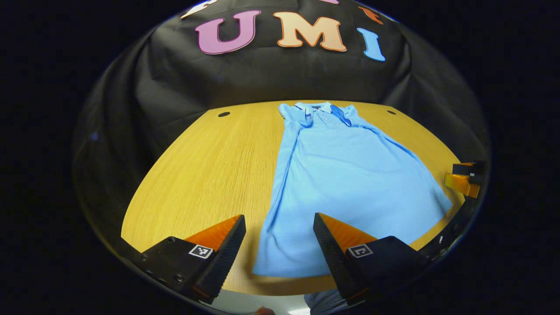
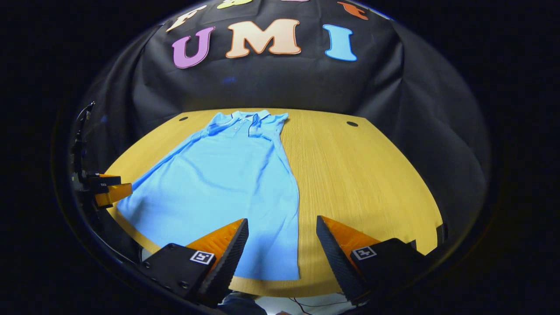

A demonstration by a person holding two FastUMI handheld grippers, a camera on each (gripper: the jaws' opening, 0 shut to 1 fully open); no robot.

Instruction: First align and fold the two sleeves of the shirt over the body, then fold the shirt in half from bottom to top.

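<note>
Left hand-held gripper (image 1: 279,223) agape, blue shirt (image 1: 345,175) flat, wooden table (image 1: 210,166)

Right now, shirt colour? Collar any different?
Shirt light blue; collar same blue with a darker blue stripe. Clearest in left gripper view.

Wooden table (image 1: 197,157), black cloth wall (image 1: 280,74) behind

Counter: we see a yellow-orange wood-grain counter (image 1: 205,166) with a curved far edge.
Holes: we spot two small dark round holes (image 2: 352,124) near its far corners.
Wall: black creased cloth (image 2: 271,83) behind.
</note>
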